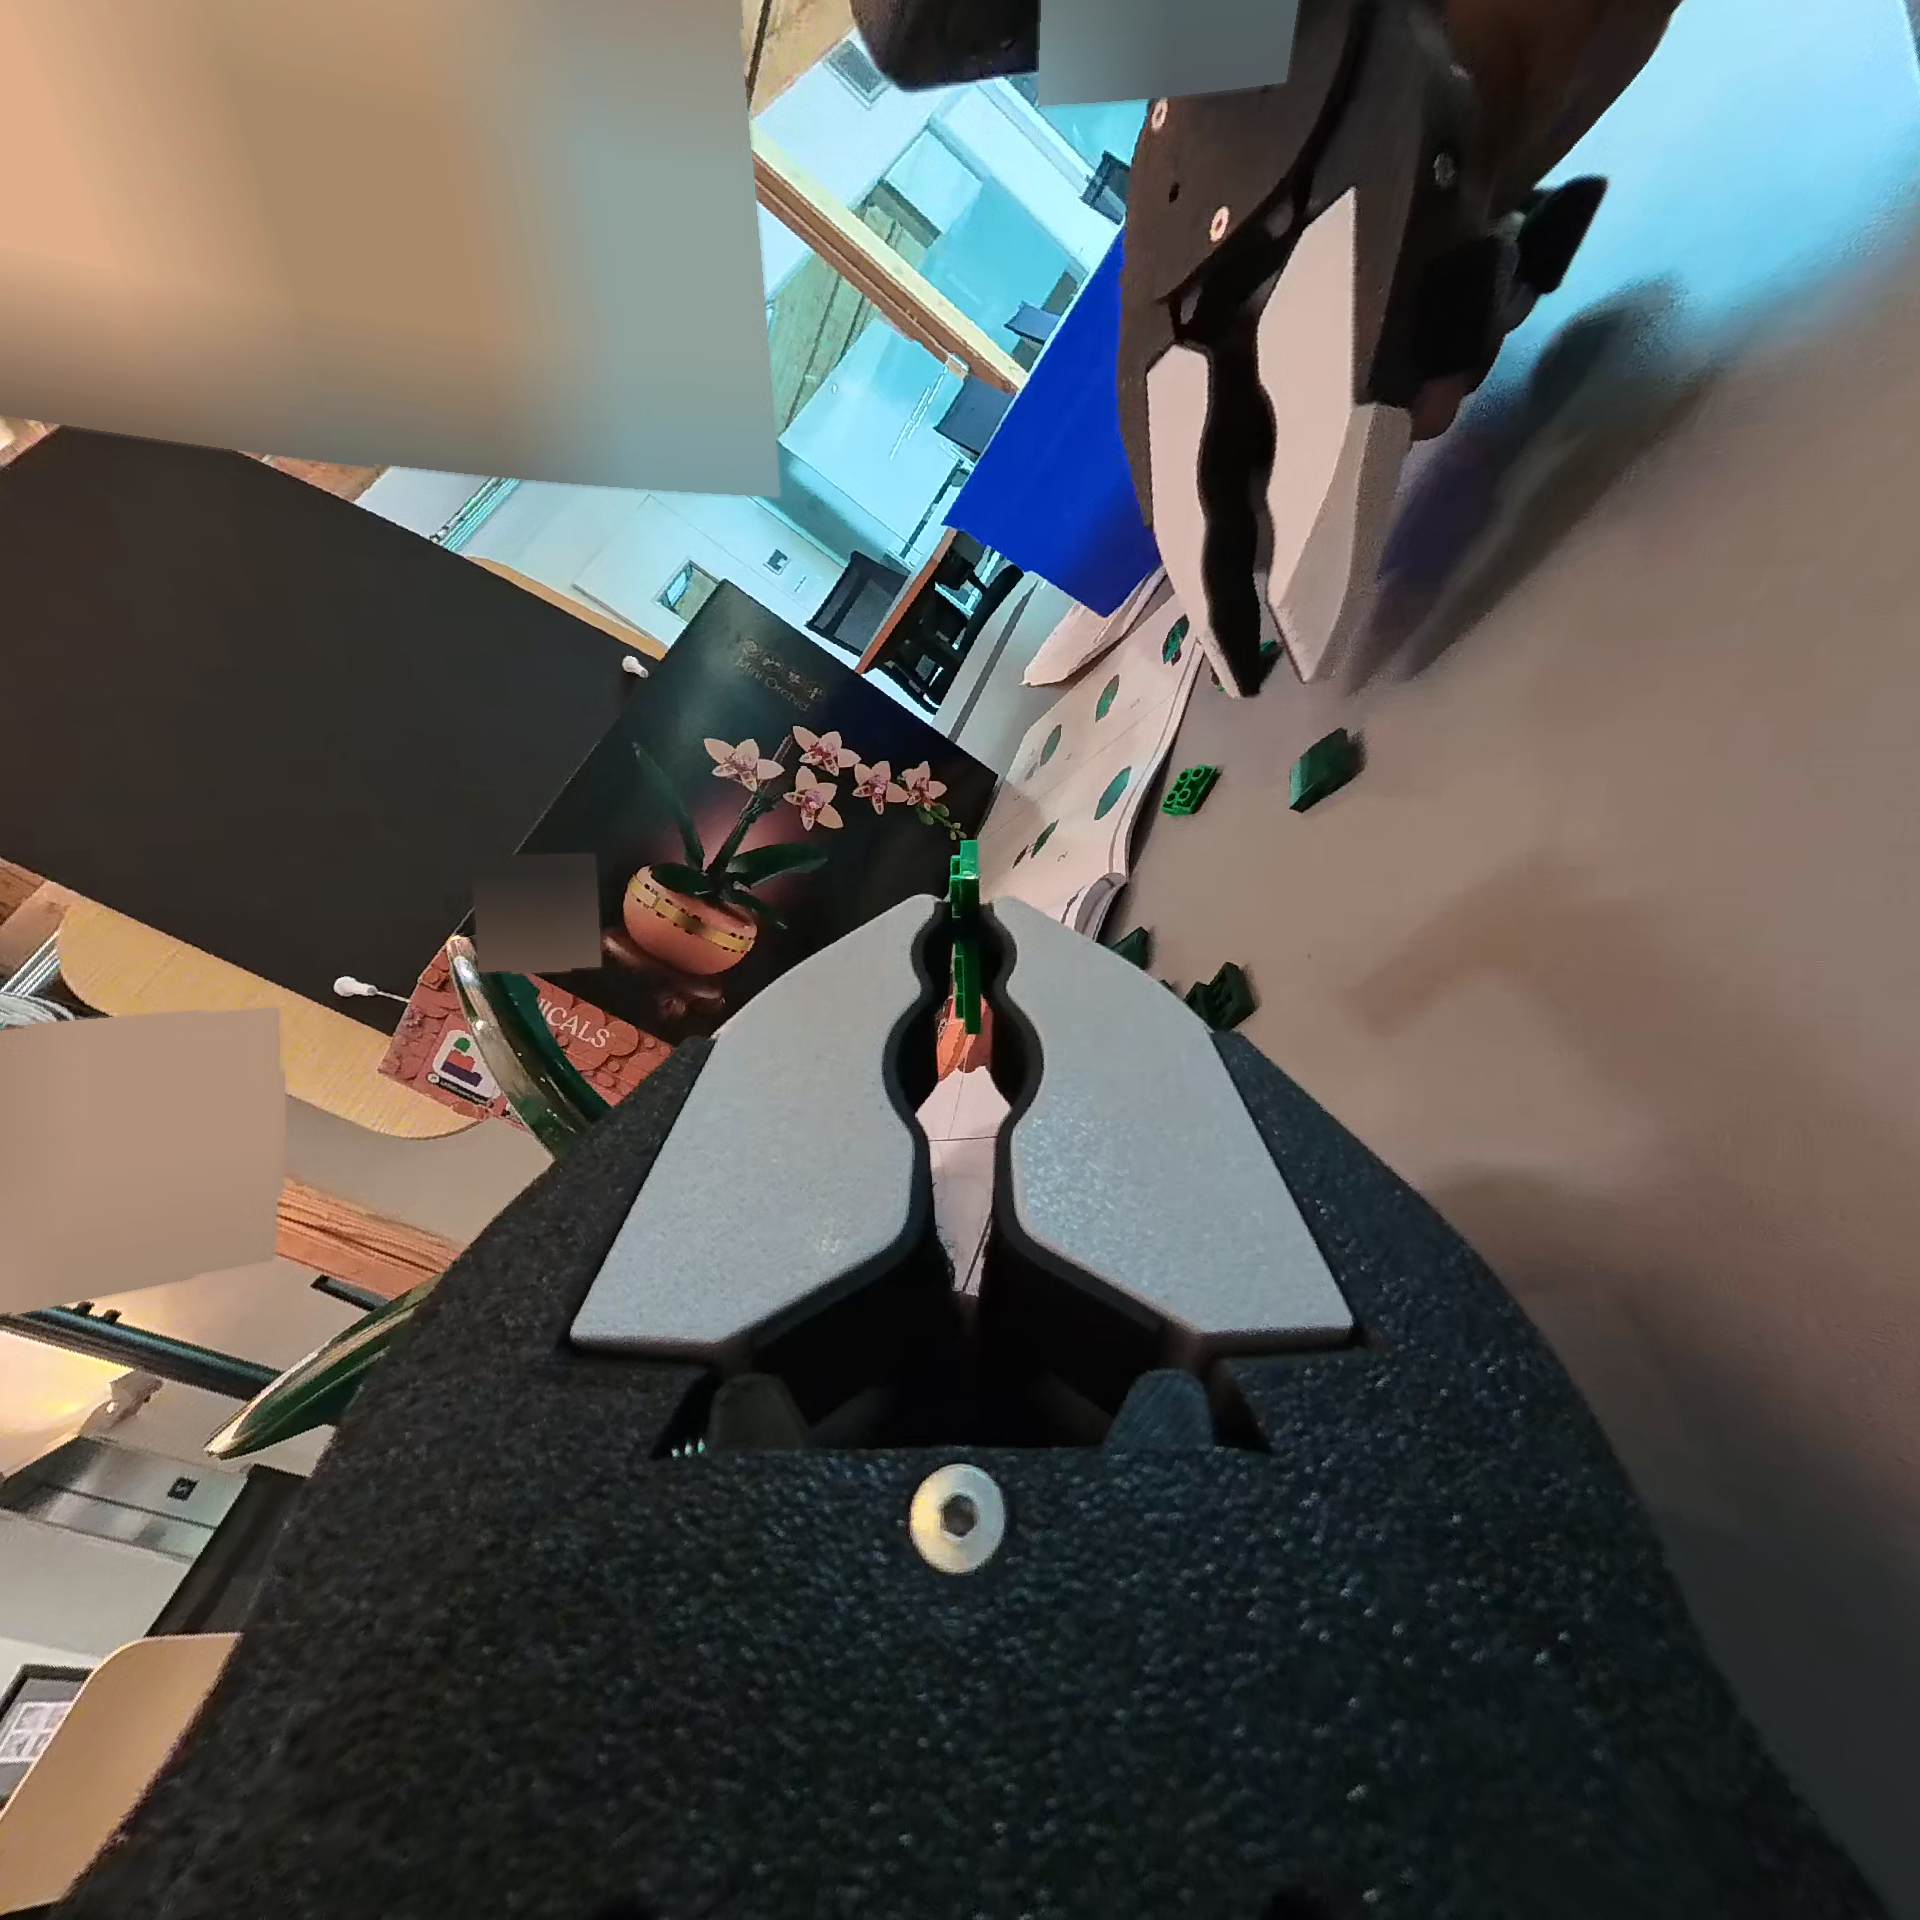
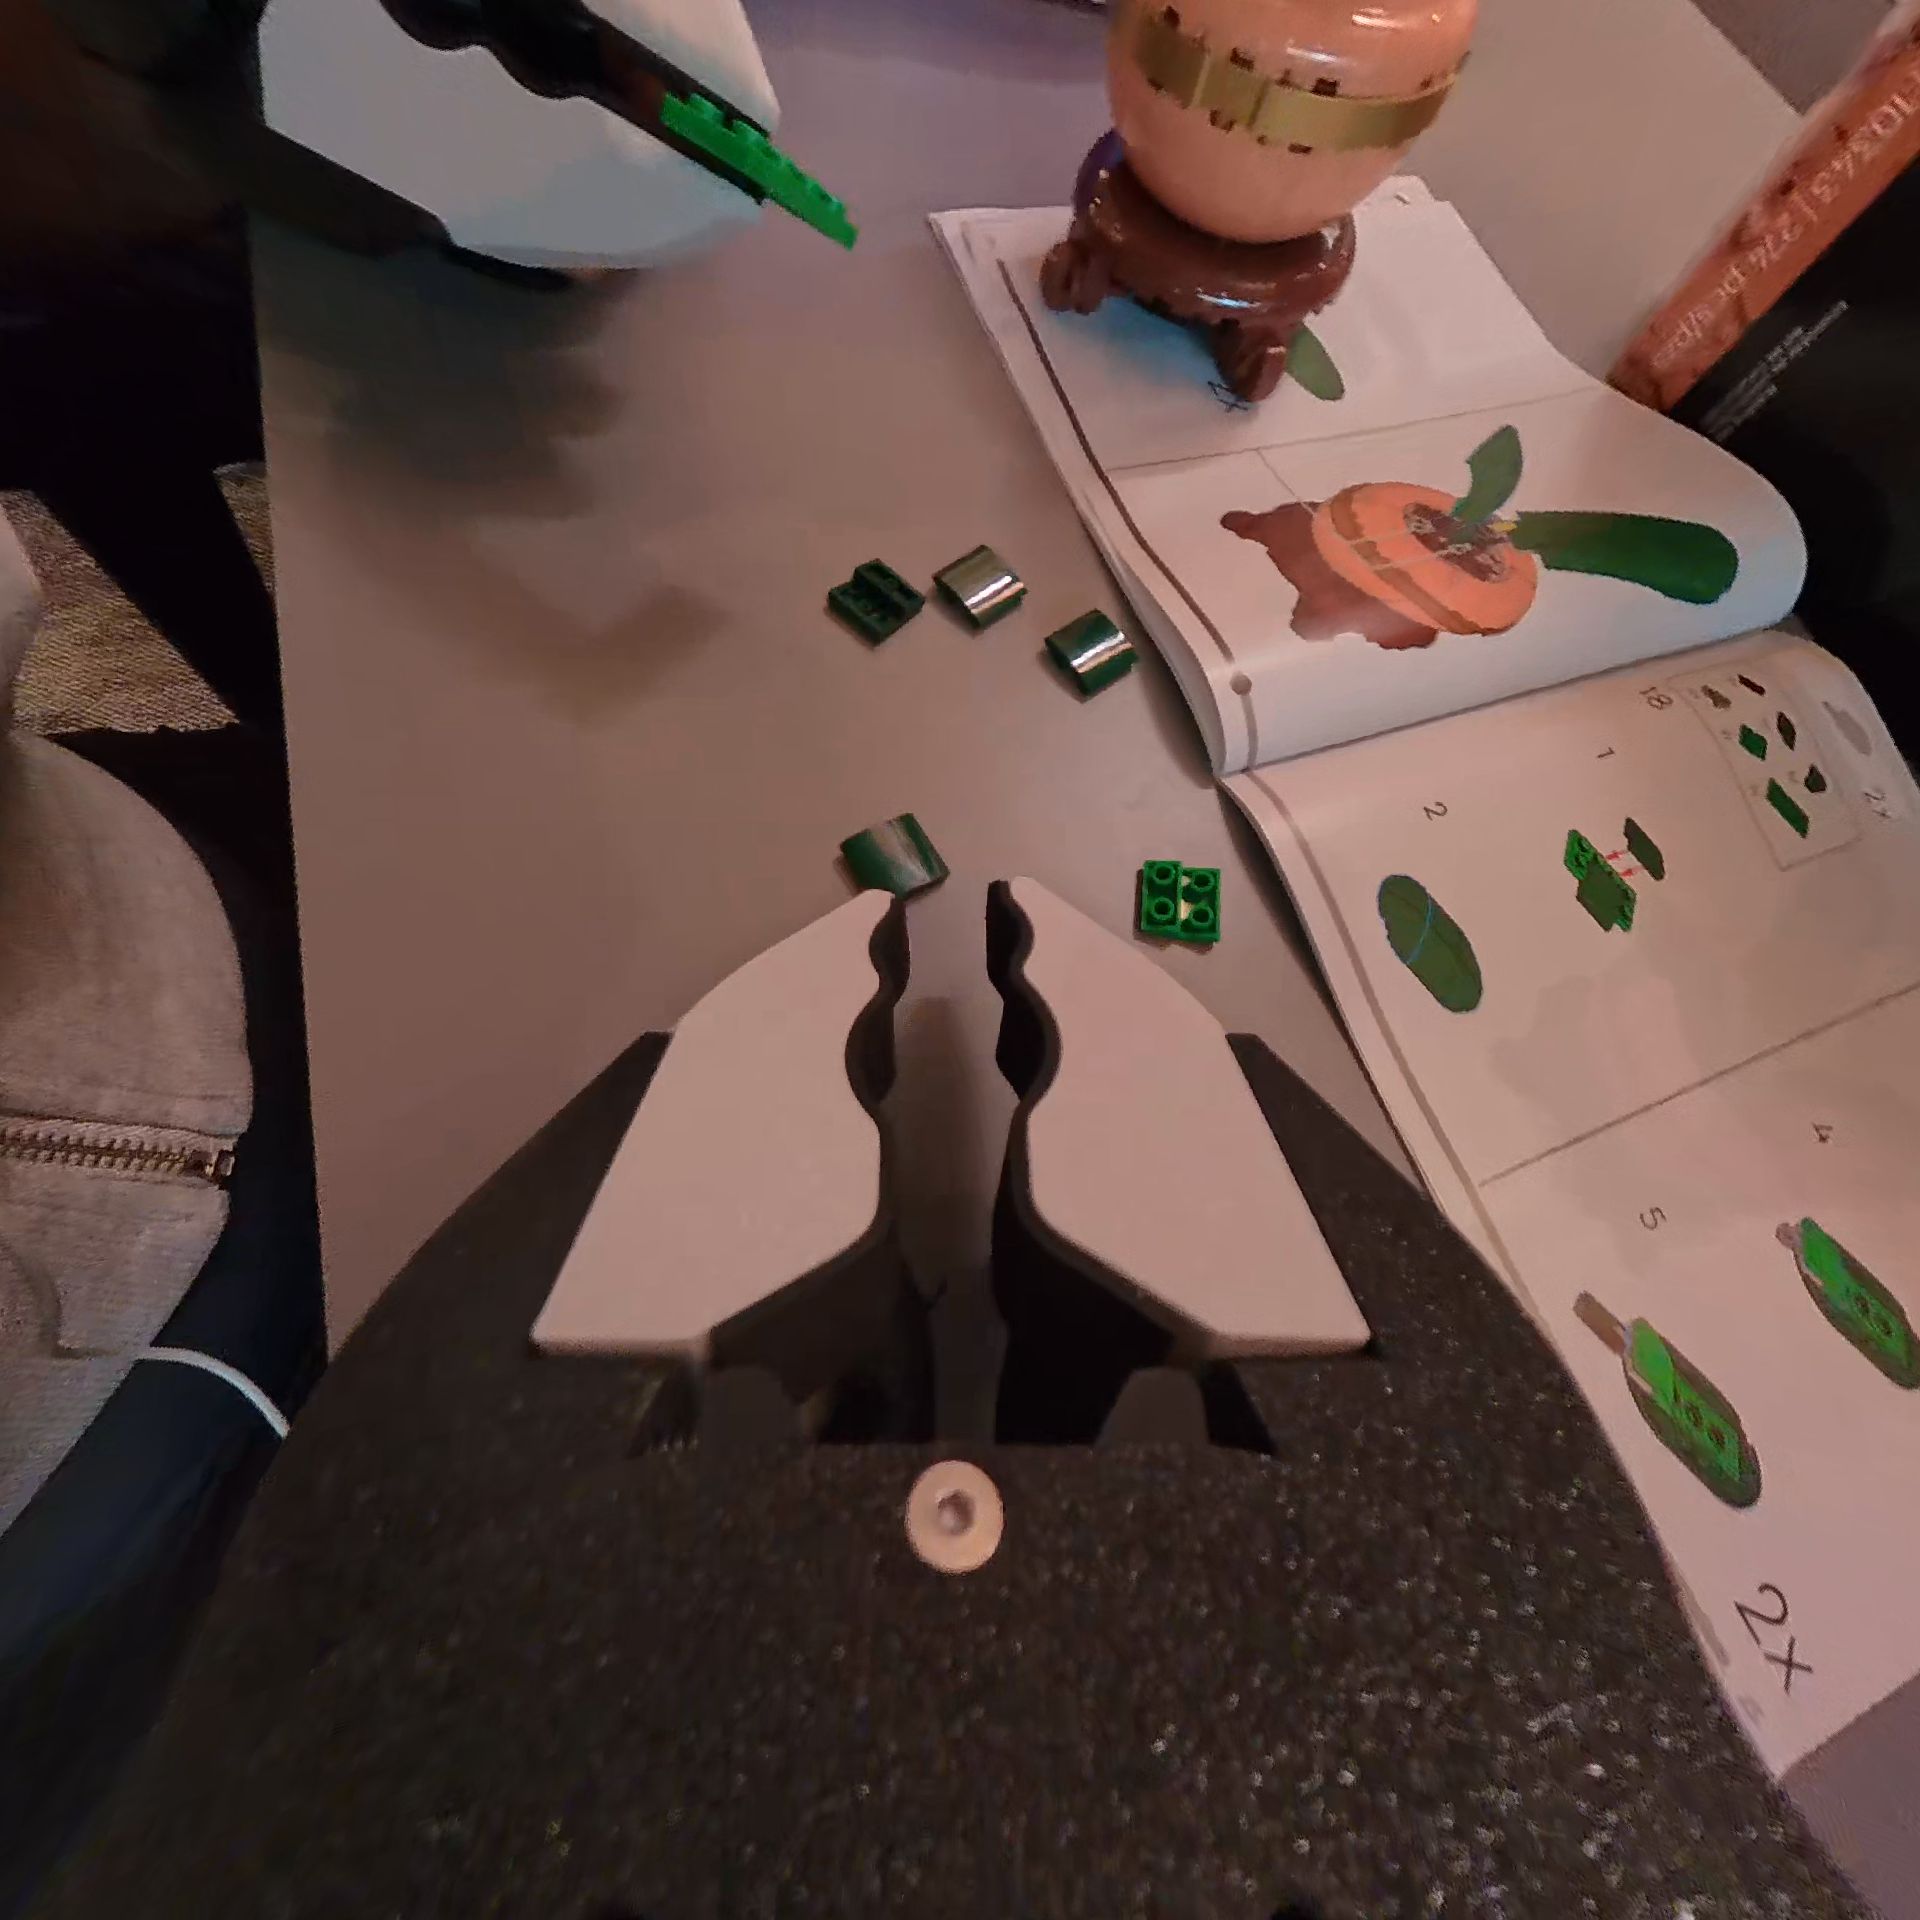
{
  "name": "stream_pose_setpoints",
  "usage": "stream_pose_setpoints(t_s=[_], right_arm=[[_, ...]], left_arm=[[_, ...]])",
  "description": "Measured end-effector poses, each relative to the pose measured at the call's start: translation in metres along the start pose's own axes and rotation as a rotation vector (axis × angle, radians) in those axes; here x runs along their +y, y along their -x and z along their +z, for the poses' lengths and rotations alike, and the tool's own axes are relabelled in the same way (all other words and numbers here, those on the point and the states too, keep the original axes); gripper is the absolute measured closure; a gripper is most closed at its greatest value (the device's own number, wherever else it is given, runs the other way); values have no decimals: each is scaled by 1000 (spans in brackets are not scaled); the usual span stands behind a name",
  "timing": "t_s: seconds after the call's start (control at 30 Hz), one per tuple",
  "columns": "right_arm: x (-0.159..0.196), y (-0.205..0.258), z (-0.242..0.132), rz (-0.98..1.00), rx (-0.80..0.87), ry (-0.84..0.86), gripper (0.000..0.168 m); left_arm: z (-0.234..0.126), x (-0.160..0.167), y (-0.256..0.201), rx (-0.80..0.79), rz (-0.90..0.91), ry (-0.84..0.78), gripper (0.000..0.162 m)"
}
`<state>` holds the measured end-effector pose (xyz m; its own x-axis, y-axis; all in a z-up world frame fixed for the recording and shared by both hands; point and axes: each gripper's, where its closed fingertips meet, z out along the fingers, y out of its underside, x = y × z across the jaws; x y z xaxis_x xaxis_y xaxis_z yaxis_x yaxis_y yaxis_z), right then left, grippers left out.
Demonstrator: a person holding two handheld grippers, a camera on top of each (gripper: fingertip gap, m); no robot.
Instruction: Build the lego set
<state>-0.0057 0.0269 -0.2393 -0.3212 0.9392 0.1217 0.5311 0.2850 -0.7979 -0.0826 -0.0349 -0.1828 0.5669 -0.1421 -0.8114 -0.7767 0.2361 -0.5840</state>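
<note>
1. My left gripper (image 1: 968, 914) is clamped on a bright green plate (image 1: 966, 935), which stands on edge between the tips and sticks out past them.
2. In the right wrist view that same plate (image 2: 764, 171) pokes out of the left gripper (image 2: 665, 135), held above the grey table (image 2: 582, 748), up and to the left of my right tool.
3. My right gripper (image 2: 940, 899) holds nothing; its jaws stand a little apart with bare table showing in the gap.
4. Just past its left tip lies a dark green curved piece (image 2: 894, 854), close to touching the tip.
5. Just off its right tip sits a bright green studded plate (image 2: 1179, 902), flat on the table.
6. Farther ahead are three more dark green pieces: one with its underside up (image 2: 875, 601), and two glossy curved ones (image 2: 980, 587) (image 2: 1089, 650) beside it.
7. To the right of the tool lies an open instruction booklet (image 2: 1558, 1039).
8. A peach pot on a brown stand (image 2: 1247, 156) rests on the booklet's far page.
9. From the left tool, the set's box (image 1: 769, 821) stands straight ahead, beyond the plate.
</note>
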Motion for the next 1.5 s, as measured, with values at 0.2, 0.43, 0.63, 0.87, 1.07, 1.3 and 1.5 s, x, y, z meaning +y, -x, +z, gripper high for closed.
stream_pose_setpoints(t_s=[0.2,0.43,0.63,0.87,1.07,1.3,1.5], right_arm=[[6,0,2,36,0,21,153],[2,4,11,-38,-119,56,145],[-1,13,25,-110,-216,120,147],[-10,9,19,26,-263,25,161],[-9,5,9,65,-215,41,155],[5,8,10,61,-51,166,136],[13,11,8,130,8,182,131]], left_arm=[[-2,-4,0,6,-31,-30,158],[-2,-4,-2,28,-58,-38,158],[-2,-2,-4,39,-54,-25,158],[-4,-3,-4,39,-62,-33,158],[-5,-3,-5,45,-62,-39,158],[-5,-3,-6,48,-64,-43,158],[-4,-4,-6,53,-60,-44,158]])
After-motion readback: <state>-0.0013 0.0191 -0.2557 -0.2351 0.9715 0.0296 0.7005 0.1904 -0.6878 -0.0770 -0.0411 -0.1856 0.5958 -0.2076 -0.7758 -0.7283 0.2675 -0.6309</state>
